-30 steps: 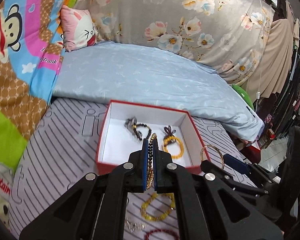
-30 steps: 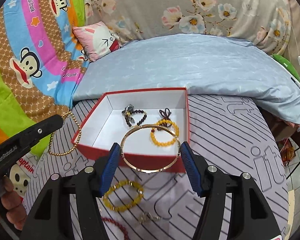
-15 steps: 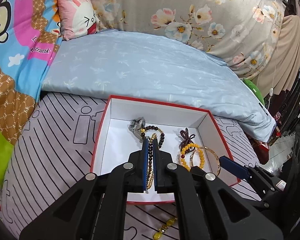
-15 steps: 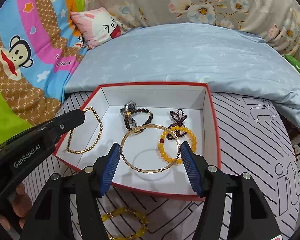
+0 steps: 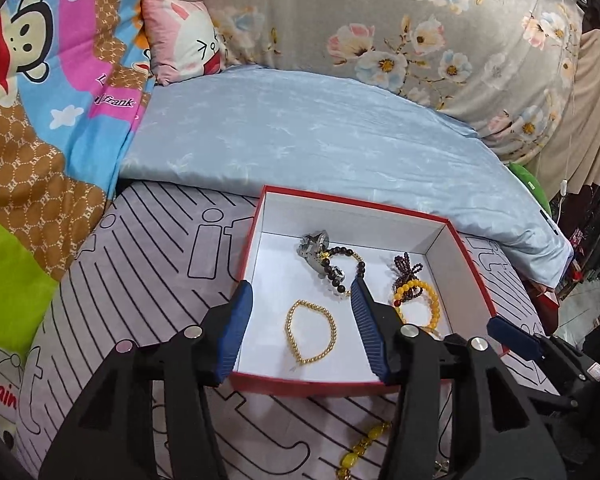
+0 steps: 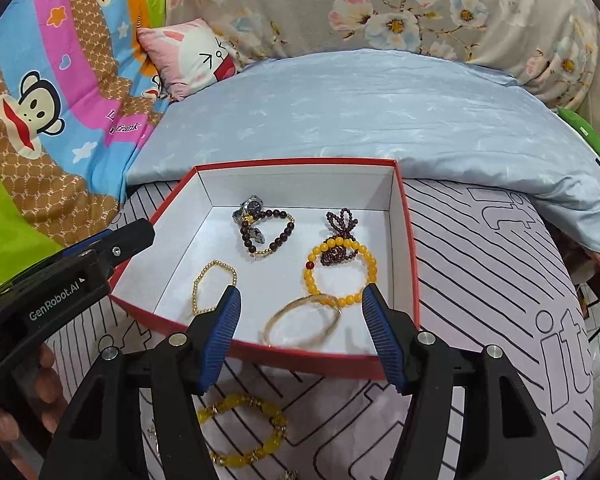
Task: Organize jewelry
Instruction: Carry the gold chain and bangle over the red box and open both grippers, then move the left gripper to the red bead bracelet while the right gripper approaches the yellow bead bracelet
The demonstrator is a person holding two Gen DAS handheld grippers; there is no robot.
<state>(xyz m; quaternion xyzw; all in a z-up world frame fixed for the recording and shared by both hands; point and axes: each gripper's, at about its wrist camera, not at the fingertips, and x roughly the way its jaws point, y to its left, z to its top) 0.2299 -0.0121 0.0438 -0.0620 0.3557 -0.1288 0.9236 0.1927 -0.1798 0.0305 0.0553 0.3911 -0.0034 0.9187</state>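
Observation:
A red box with a white inside (image 5: 472,264) (image 6: 408,240) sits on the striped bed cover. In it lie a gold bead chain (image 5: 310,332) (image 6: 212,286), a gold bangle (image 6: 302,322), a yellow bead bracelet (image 5: 420,300) (image 6: 340,272), a dark bead bracelet with a watch (image 5: 328,264) (image 6: 264,228) and a maroon bead piece (image 6: 340,226). My left gripper (image 5: 300,332) is open and empty over the chain. My right gripper (image 6: 300,332) is open and empty over the bangle.
A yellow bracelet (image 6: 244,428) (image 5: 360,452) and small pieces lie on the cover in front of the box. A blue pillow (image 5: 320,148) lies behind the box, with a pink cushion (image 6: 196,56) and cartoon blanket (image 5: 40,92) at the left.
My left gripper opened and dropped the gold chain into the box. My right gripper opened wider and let the gold bangle fall into the box.

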